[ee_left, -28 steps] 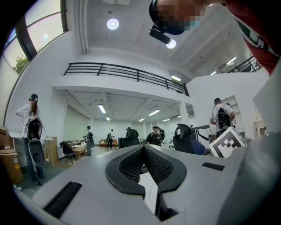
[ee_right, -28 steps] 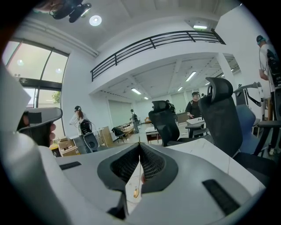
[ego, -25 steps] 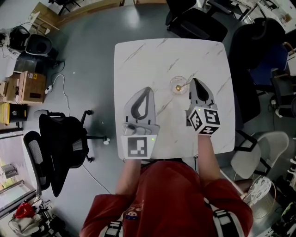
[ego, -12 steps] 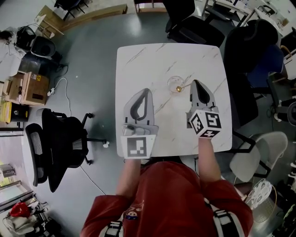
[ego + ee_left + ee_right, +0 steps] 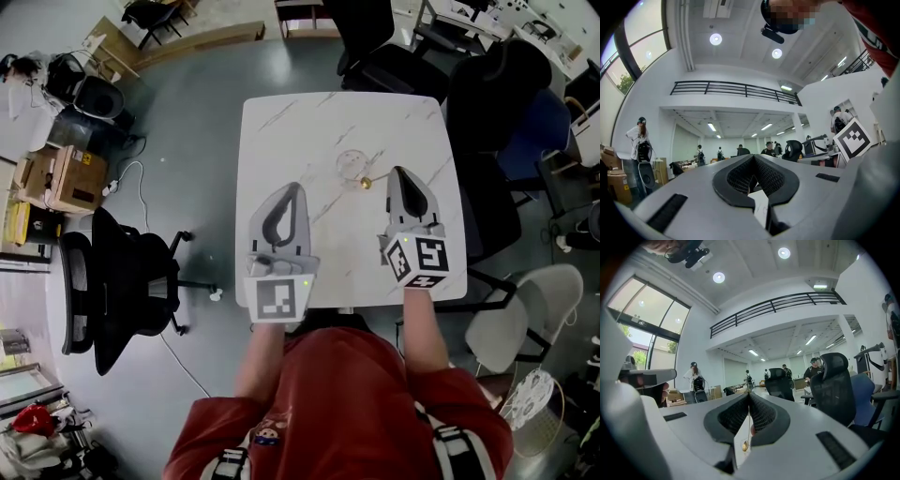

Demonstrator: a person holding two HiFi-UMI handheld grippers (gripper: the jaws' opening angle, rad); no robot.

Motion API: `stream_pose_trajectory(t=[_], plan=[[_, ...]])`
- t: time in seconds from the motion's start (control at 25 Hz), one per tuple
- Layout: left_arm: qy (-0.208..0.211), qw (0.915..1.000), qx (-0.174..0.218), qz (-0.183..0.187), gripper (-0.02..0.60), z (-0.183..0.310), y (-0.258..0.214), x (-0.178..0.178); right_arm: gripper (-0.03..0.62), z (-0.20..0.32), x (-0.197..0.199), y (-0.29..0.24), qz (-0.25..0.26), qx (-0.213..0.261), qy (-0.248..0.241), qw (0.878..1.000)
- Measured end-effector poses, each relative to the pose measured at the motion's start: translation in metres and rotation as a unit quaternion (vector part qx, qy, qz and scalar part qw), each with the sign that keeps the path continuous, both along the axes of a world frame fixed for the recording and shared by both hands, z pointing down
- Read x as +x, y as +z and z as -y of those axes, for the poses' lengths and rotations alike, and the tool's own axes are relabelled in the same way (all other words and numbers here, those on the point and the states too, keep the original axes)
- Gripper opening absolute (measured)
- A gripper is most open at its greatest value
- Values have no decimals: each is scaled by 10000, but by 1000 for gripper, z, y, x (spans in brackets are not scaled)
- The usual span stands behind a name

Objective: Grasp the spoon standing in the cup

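A clear glass cup [image 5: 351, 166] stands on the white marble table [image 5: 281, 141], past the middle. My right gripper [image 5: 397, 172] is shut on the handle of a thin gold spoon [image 5: 367, 182]. The spoon's bowl hangs just outside the cup's near right rim. In the right gripper view the spoon [image 5: 745, 444] shows edge-on between the closed jaws of the right gripper [image 5: 749, 395], which points level at the room. My left gripper [image 5: 298, 188] is held over the table's near left part, shut with nothing in it. In its own view the left gripper [image 5: 753, 158] also faces the room.
A black office chair [image 5: 122, 281] stands left of the table, dark chairs [image 5: 497, 103] crowd its far right side, and a white chair [image 5: 525, 309] sits at the near right. Cardboard boxes [image 5: 52, 178] lie on the floor at the left.
The spoon's bowl was inside the cup; it now hangs outside the rim, in the right gripper. Both grippers have drawn back a little toward the person.
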State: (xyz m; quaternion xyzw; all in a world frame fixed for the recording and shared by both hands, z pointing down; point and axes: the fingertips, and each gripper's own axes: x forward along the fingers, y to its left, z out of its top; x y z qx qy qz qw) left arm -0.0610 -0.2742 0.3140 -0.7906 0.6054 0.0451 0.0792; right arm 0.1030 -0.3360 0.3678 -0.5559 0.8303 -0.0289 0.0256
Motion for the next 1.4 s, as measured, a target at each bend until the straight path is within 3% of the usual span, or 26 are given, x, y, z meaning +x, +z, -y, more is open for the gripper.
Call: stream_pose_trajectory(t=[0.8, 1.4], plan=[[-112, 9997, 221, 30, 9, -72, -11, 36, 15, -98, 12, -50, -483, 983, -113, 9939], [-150, 9992, 377, 37, 9, -88, -9, 44, 15, -124, 15, -58, -476, 1471, -4, 9880]])
